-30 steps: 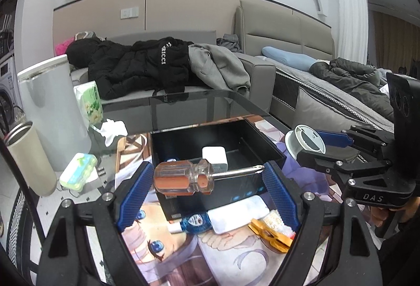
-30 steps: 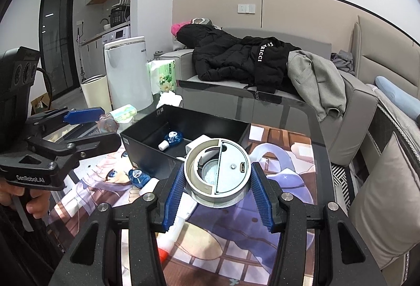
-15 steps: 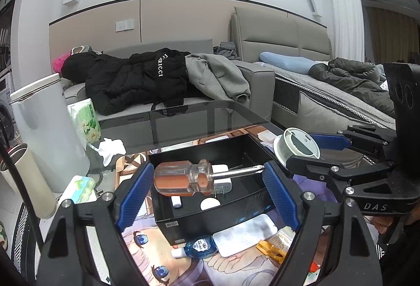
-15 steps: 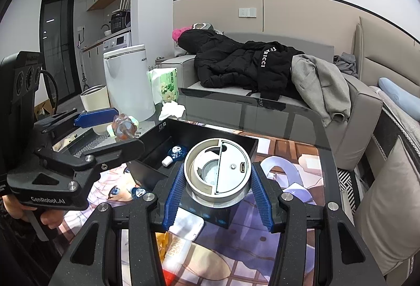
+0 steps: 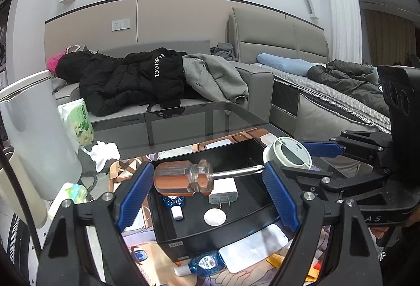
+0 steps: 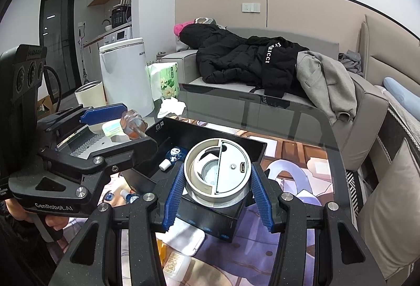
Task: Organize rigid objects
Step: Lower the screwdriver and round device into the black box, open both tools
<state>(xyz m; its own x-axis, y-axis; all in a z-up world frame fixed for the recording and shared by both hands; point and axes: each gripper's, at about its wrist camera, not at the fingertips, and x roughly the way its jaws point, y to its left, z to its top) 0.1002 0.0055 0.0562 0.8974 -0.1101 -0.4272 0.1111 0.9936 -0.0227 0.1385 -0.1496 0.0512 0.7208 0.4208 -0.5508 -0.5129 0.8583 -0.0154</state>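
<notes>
**Both grippers loaded above the black rectangular storage box**

The black rectangular storage box (image 5: pixel 210 236) sits on a glass-topped table (image 5: pixel 183 123) and serves as the reference point.

Left gripper (image 5: pixel 207 186): its blue ribbed fingers (image 5: pixel 135 196) are set fairly wide and clamp a screwdriver with a clear orange plastic handle and a steel shaft (image 5: pixel 189 178) lengthwise, handle butt against one pad, tip against the other. The tool hangs level over the box opening.

Right gripper (image 6: pixel 218 181): its blue ribbed pads (image 6: pixel 174 196) press on both sides of a round white disc-shaped device with a grey half-circle plate (image 6: pixel 218 170). The device is held flat above the near right corner of the box.

Inside the box: a white plug adapter (image 5: pixel 223 192), a small blue-labelled bottle with a white cap (image 5: pixel 174 204) and a white round disc (image 5: pixel 215 217).

In front of the box, on the table: a second blue bottle (image 5: pixel 204 265) and a flat white rectangular case (image 5: pixel 253 246), lying just beside each other.

Left of the box: a crumpled white tissue (image 5: pixel 103 154), a green tissue pack (image 5: pixel 77 123) and a tall white bin (image 5: pixel 34 133).

Behind the table: a grey sofa (image 6: pixel 367 107) carrying a black padded jacket (image 6: pixel 244 60).
</notes>
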